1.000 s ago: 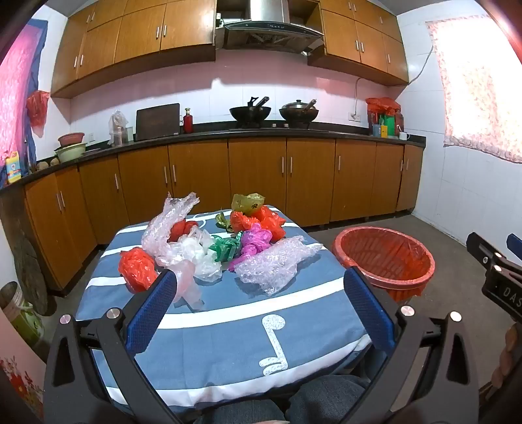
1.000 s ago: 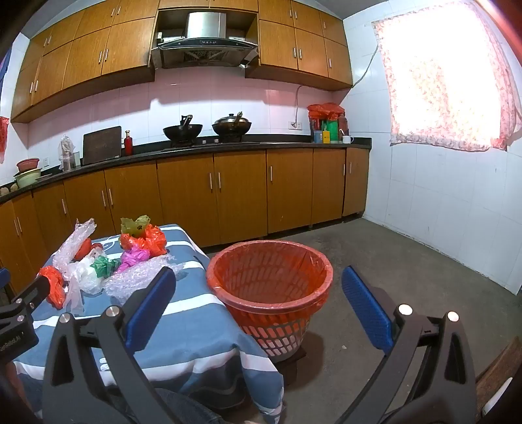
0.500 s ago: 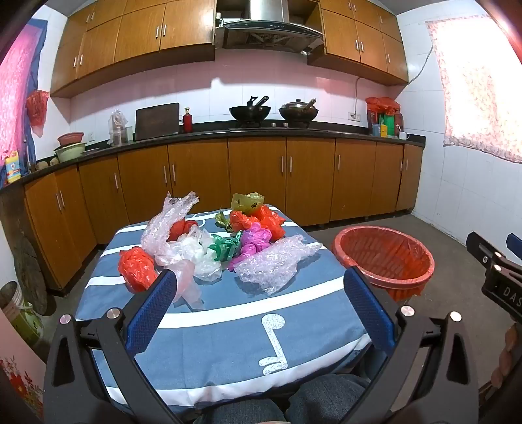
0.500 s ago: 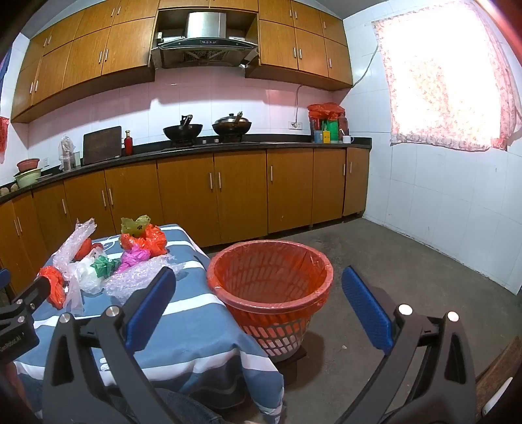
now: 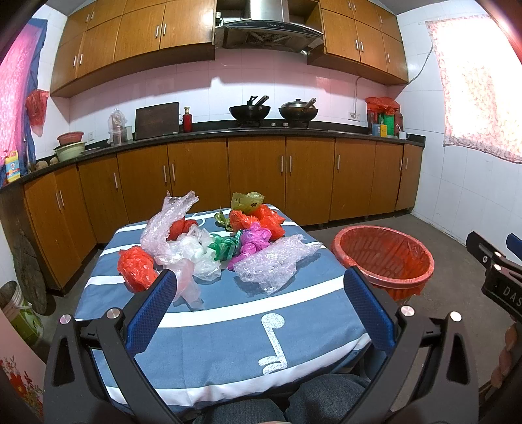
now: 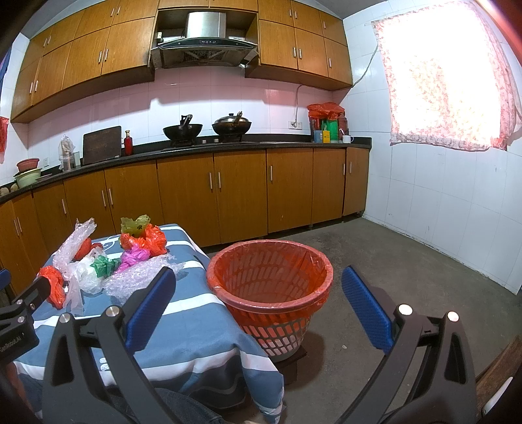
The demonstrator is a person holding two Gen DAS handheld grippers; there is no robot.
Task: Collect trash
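Left claw (image 5: 261, 303) released, right claw (image 6: 257, 300) released; bubble wrap (image 5: 277, 261) long axis toward basket (image 5: 385, 257).

Behind your work area you have a run of brown wooden base cabinets (image 5: 261, 182) under a black countertop (image 5: 326, 132). Two dark woks (image 5: 249, 111) sit side by side on the hob, beneath a steel extractor hood (image 5: 267, 27). A dark rectangular chopping board (image 5: 157, 120) leans against the pink tiled wall, with a red bottle (image 5: 187, 119) just beside it. A white mug (image 6: 347, 139) stands at the counter's right end. A floral pink curtain (image 6: 447, 81) covers the window. The floor (image 6: 375, 261) is bare grey concrete.
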